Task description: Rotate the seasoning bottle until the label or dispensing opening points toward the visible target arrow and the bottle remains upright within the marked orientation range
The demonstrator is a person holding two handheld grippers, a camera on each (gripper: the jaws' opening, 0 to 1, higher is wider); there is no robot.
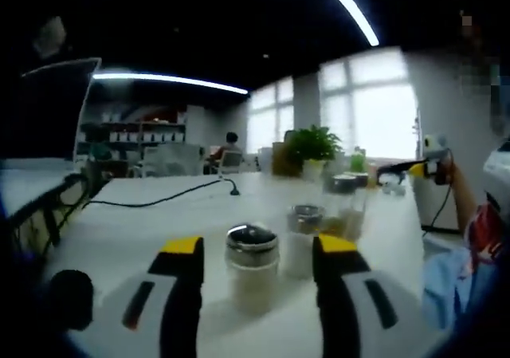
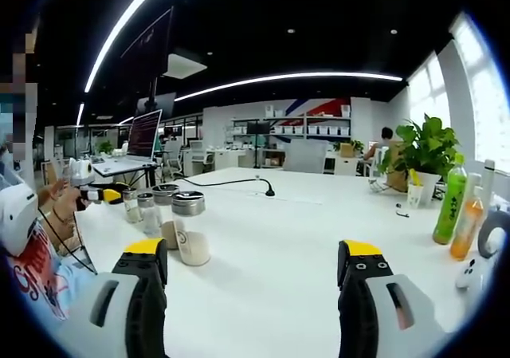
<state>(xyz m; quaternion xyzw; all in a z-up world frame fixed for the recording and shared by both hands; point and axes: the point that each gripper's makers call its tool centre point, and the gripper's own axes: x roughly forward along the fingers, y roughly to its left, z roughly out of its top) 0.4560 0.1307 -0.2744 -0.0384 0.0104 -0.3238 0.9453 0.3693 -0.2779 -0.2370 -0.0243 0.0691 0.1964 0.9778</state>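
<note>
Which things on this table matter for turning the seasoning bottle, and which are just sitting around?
For the job:
seasoning bottle between the open left gripper
right gripper, open, off to the side

Lying about:
other shakers
potted plant
green drink bottle
orange drink bottle
black cable
laptop

Both views low over table (image 1: 143,238), shared bottles (image 2: 190,226)

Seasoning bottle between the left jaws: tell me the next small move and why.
Probably ease the left gripper forward and close it on the seasoning bottle. Its jaws stand open on either side of the upright bottle, not yet touching it, so there is no grip yet to turn it with. The right gripper hangs open over bare table, away from the bottles.
</note>
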